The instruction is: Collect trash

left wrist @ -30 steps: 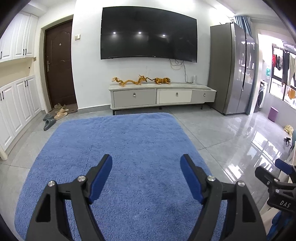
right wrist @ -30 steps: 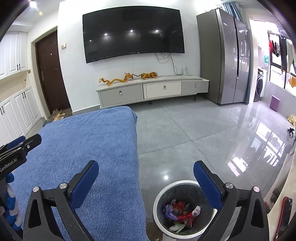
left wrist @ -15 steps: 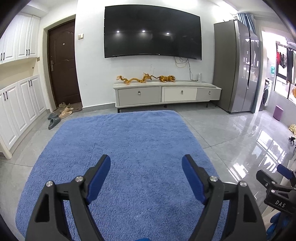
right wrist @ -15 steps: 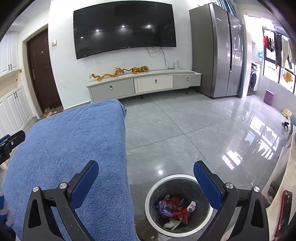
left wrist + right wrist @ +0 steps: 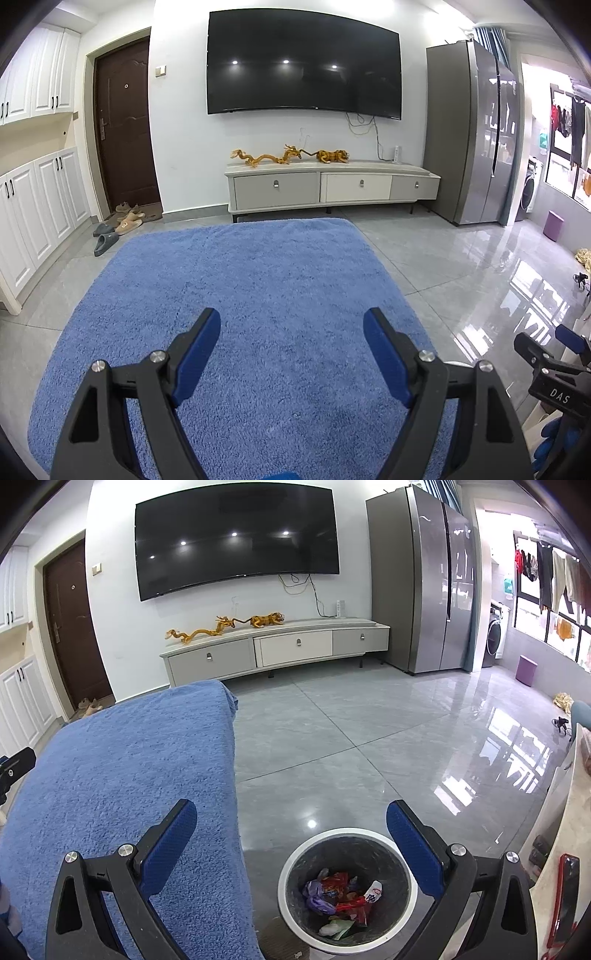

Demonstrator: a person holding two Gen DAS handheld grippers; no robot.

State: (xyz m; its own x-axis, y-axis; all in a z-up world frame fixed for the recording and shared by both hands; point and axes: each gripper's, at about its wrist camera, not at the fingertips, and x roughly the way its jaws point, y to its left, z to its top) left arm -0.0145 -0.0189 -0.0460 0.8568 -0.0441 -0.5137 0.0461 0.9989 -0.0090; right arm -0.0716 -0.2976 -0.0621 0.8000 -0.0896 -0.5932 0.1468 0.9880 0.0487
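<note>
The blue-padded fingers (image 5: 388, 362) of the left gripper (image 5: 291, 347) stand wide apart with nothing between them, above the blue fleecy cover (image 5: 258, 295) of the surface. The fingers (image 5: 413, 845) of the right gripper (image 5: 291, 834) are also spread and empty. They hang over the right edge of the same blue cover (image 5: 129, 768) and over the floor beside it.

Just below the right gripper stands a round trash bin (image 5: 291, 919) with a white rim and a dark liner, on the grey tile floor (image 5: 369, 746), close beside the edge of the surface. The trash (image 5: 340, 893) lies inside it: red wrappers, a purple piece, some white and green scraps. The top of the cover looks bare.

At the far right edge of the right wrist view a red phone-like thing (image 5: 563, 897) lies on a pale ledge.

Further away, a low TV cabinet (image 5: 332, 188) stands against the white wall with golden dragon figures (image 5: 288, 157) on top. A big dark television (image 5: 303, 70) hangs above it. To the right is a grey refrigerator (image 5: 469, 129), to the left a brown door (image 5: 125, 129) with slippers (image 5: 118, 225) on the floor before it.
</note>
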